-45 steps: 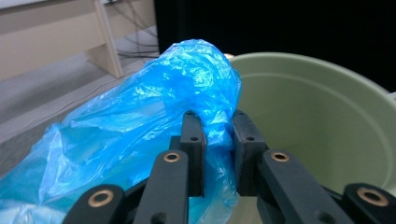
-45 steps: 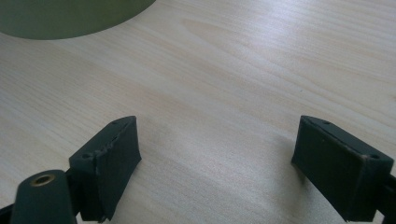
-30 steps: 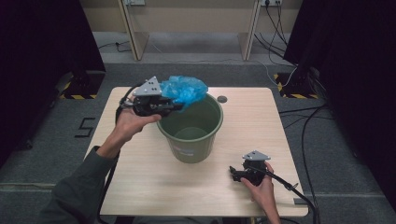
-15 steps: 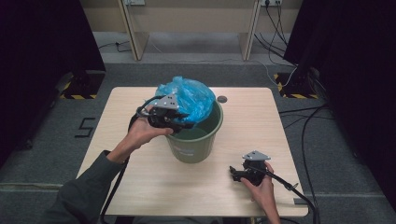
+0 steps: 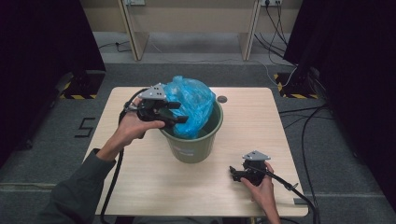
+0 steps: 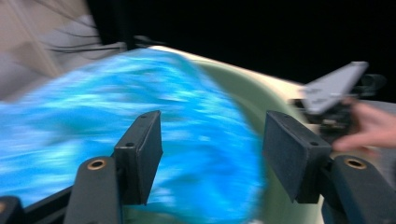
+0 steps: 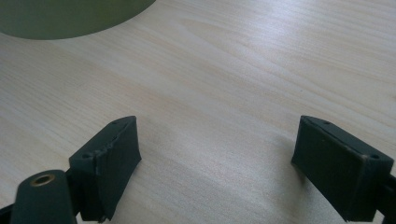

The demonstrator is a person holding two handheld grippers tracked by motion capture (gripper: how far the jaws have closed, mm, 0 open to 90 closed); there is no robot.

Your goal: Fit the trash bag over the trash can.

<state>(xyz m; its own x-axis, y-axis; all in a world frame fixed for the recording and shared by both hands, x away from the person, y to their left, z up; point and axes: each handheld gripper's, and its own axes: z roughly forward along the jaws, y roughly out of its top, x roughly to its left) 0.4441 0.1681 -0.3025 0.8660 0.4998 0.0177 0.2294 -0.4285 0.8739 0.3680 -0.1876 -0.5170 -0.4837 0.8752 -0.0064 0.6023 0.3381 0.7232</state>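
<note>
While you look for writing, the floor left of the table [image 5: 140, 186] carries a taped mark that reads like a 5 [image 5: 85, 127], and the green bucket [image 5: 192, 150] has a pale print on its near wall, too small to read.

You have one bucket, one blue plastic bag [image 5: 191, 105], one small dark round cap [image 5: 222, 99] set in the tabletop just beyond the bucket's far right rim, and two grippers, one in each of your hands.

Your left gripper [image 5: 180, 113] sits over the bucket's left rim, pointing right into the bag. Its jaws have just been opening, and in the left gripper view they stand spread with the blurred blue bag [image 6: 140, 140] lying between and beyond them; the pads do not press on the plastic there. The bag bulges out of the top of the bucket, its lower part down inside, in the middle of the table.

Your right gripper [image 5: 234, 173] rests low at the near right of the table, well apart from the bucket. Its jaws stand wide over bare wood in the right gripper view, holding nothing, with the bucket's green wall [image 7: 70, 18] at the far left.
</note>
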